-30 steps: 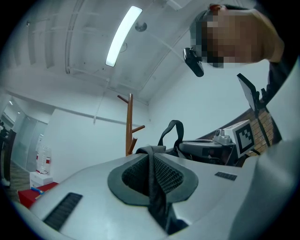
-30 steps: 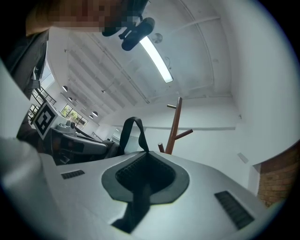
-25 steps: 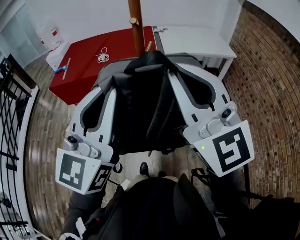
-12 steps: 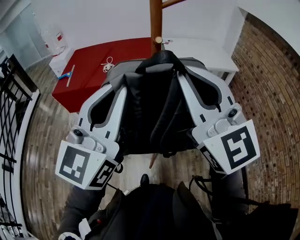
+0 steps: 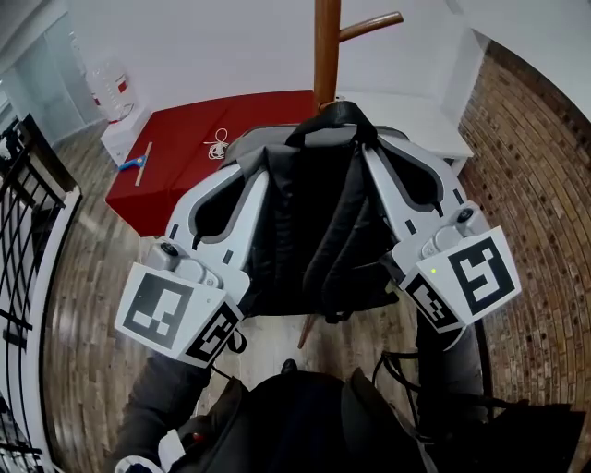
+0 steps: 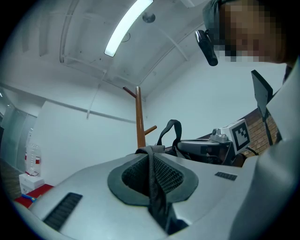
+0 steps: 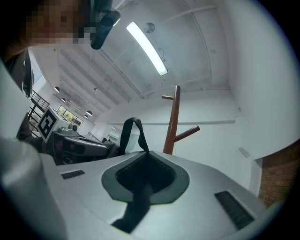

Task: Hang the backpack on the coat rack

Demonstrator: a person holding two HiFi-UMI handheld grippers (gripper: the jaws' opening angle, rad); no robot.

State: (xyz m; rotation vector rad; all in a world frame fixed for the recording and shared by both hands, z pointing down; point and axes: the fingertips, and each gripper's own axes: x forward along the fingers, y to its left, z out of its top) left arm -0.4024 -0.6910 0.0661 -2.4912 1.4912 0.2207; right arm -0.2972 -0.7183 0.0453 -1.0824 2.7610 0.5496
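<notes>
Lifting the backpack (image 5: 314, 231) higher and closer to the coat rack (image 5: 326, 51) than a second ago. Clamping the left tongs (image 5: 247, 159) tight on one shoulder strap (image 6: 157, 187), the right tongs (image 5: 377, 152) tight on the other strap (image 7: 138, 197). Holding its top loop (image 5: 334, 115) near the coat rack, below a peg (image 5: 369, 25).

Dead ahead, the brown wooden coat rack pole (image 5: 326, 55) stands just behind the black backpack (image 5: 314, 222). Its angled wooden peg (image 5: 371, 25) juts right, with open air around it. Left of the pole there's free room over the red low platform (image 5: 175, 162). The right is tighter: white worktop (image 5: 411, 111), then brick wall (image 5: 536, 148). A black metal railing (image 5: 23, 212) fences the far left.
</notes>
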